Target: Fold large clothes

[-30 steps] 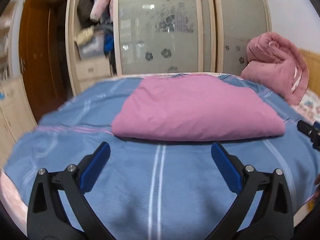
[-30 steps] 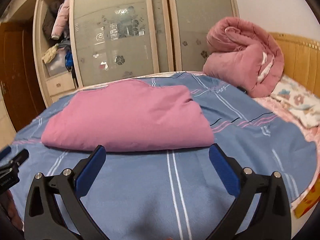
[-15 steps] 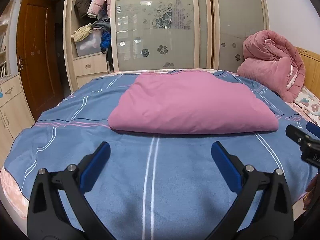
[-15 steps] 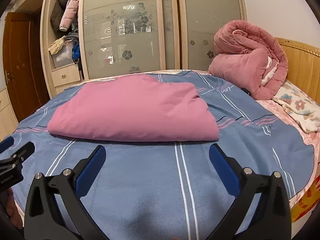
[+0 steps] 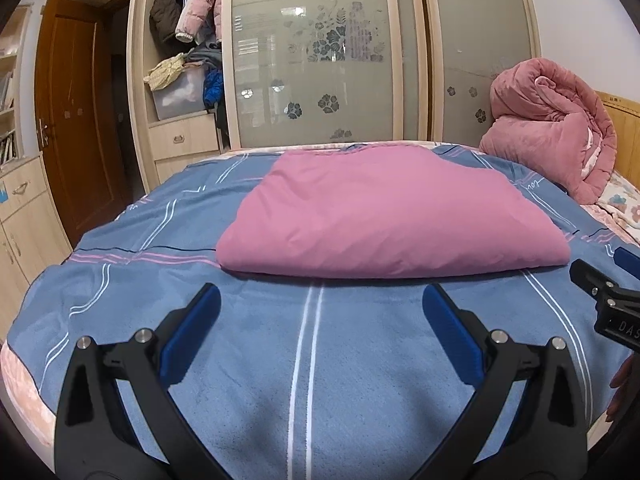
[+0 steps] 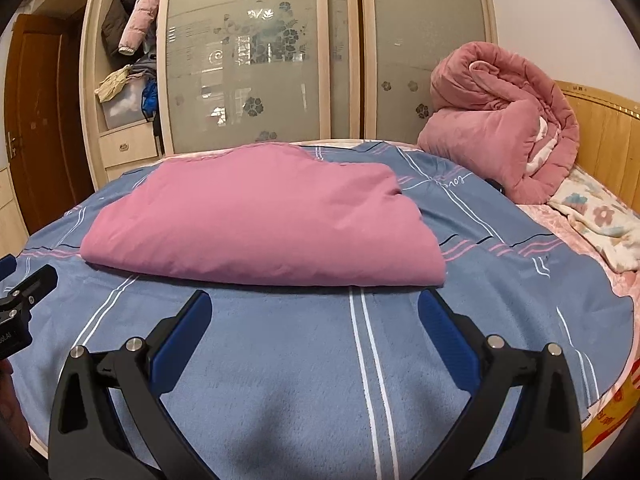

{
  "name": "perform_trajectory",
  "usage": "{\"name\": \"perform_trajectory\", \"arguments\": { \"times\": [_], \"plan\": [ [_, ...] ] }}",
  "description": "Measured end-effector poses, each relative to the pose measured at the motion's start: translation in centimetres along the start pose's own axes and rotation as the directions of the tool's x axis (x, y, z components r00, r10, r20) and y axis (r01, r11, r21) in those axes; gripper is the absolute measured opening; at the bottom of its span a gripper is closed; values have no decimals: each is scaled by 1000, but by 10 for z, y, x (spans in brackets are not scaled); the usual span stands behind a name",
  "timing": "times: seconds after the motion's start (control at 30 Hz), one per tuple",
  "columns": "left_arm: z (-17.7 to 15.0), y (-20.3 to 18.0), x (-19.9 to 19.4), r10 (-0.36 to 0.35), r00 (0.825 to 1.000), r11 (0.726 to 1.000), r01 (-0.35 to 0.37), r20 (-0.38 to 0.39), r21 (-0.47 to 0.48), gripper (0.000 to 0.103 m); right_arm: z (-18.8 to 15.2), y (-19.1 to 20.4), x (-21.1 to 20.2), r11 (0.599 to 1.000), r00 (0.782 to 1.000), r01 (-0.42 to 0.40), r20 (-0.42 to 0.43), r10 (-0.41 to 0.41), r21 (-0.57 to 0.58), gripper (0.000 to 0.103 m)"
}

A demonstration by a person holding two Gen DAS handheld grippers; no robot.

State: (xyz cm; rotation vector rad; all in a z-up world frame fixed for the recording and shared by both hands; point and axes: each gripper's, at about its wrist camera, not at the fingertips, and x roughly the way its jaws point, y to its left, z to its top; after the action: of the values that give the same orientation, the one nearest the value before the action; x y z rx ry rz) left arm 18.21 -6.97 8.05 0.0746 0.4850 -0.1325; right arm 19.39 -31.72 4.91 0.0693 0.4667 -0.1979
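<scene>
The large pink cloth item [image 5: 384, 216], smooth cotton-like fabric already doubled into a thick flat rectangle, lies in the middle of the bed on the blue fleece blanket with white and pink stripes [image 5: 304, 360]. Its near fold runs straight and its top is mostly smooth, with a slightly uneven far edge in the right wrist view [image 6: 260, 216]. Judged from this, most of the folding looks done; what may remain is one more fold to make it smaller, or just a tidy of the far edge.

The left hand-held gripper [image 5: 320, 320] hovers just short of the near fold with its blue-padded fingers spread wide and nothing between them. The right hand-held gripper [image 6: 316, 320] does the same, jaws apart and empty, near the right part of that fold.

Further off sit a rolled pink quilted duvet [image 5: 552, 132] by the wooden headboard [image 6: 600, 136], and a wardrobe with frosted flower-pattern sliding doors [image 5: 312, 60].

Readable writing is scarce: the letters "DAS" on the other gripper's body at the left view's right edge [image 5: 622, 325], and a small script on the blanket, too unclear to read.
</scene>
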Motion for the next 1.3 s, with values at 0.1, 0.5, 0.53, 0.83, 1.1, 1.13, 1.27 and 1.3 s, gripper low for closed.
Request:
{"name": "perform_trajectory", "arguments": {
  "times": [0.1, 0.5, 0.53, 0.83, 1.1, 1.13, 1.27, 1.3],
  "plan": [
    [2, 2, 3, -12, 1000, 1000, 11, -16, -16, 101, 1, 2, 1, 1000, 1000, 0, 3, 0, 0, 102],
    [3, 1, 9, -18, 998, 1000, 16, -55, -23, 101, 1, 9, 3, 1000, 1000, -2, 5, 2, -23, 102],
    [4, 1, 8, -17, 999, 1000, 16, -47, -26, 101, 1, 9, 3, 1000, 1000, -2, 6, 3, -23, 102],
    [3, 1, 5, -17, 999, 1000, 16, -37, -22, 101, 1, 8, 2, 1000, 1000, 3, 8, -3, -16, 102],
    [2, 0, 4, -7, 1000, 1000, 6, -24, -15, 101, 1, 7, 2, 1000, 1000, 1, 7, -1, -16, 102],
    [2, 0, 4, -6, 1000, 1000, 5, -25, -15, 101, 1, 7, 2, 1000, 1000, 1, 7, -1, -16, 102],
    [2, 1, 4, -5, 1000, 1000, 4, -28, -17, 101, 1, 8, 2, 1000, 1000, 2, 9, -2, -17, 102],
    [2, 1, 4, -3, 1000, 1000, 3, -28, -17, 101, 1, 7, 3, 1000, 1000, 2, 8, -1, -16, 102]
  ]
}}
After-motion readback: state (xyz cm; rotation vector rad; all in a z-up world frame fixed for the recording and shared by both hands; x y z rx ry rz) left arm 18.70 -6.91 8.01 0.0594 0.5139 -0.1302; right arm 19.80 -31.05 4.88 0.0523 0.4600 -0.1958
